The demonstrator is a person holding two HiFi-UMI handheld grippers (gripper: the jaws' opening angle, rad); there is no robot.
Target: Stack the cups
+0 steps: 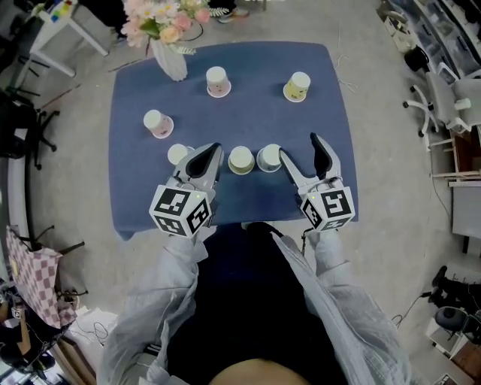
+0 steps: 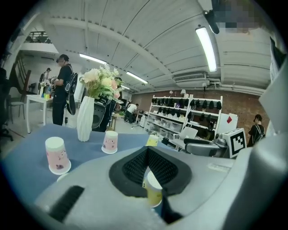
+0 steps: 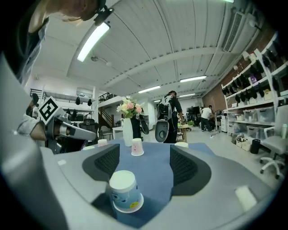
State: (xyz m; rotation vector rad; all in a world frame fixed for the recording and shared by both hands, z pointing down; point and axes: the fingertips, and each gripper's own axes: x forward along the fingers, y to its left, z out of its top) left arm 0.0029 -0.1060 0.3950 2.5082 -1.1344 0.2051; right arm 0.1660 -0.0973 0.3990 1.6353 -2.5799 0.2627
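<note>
Six cups [image 1: 217,81] stand inverted and unstacked on the cloth [image 1: 331,120]. A blue cup [image 3: 123,191] sits between the wide-spread jaws of the right gripper [image 3: 144,155], close to the left pad and ungripped. The left gripper [image 2: 147,150] has its jaws pressed together, empty, with a yellow cup [image 2: 153,188] visible beneath them. Both grippers point nearly level, side by side. A vase [image 1: 169,60] at the far edge holds flowers [image 1: 161,19].

Leftmost front cup [image 1: 178,153] half hidden behind left gripper [image 1: 212,152]. Flowers [image 1: 161,19] cut off by top edge. Cup prints too small to tell.
</note>
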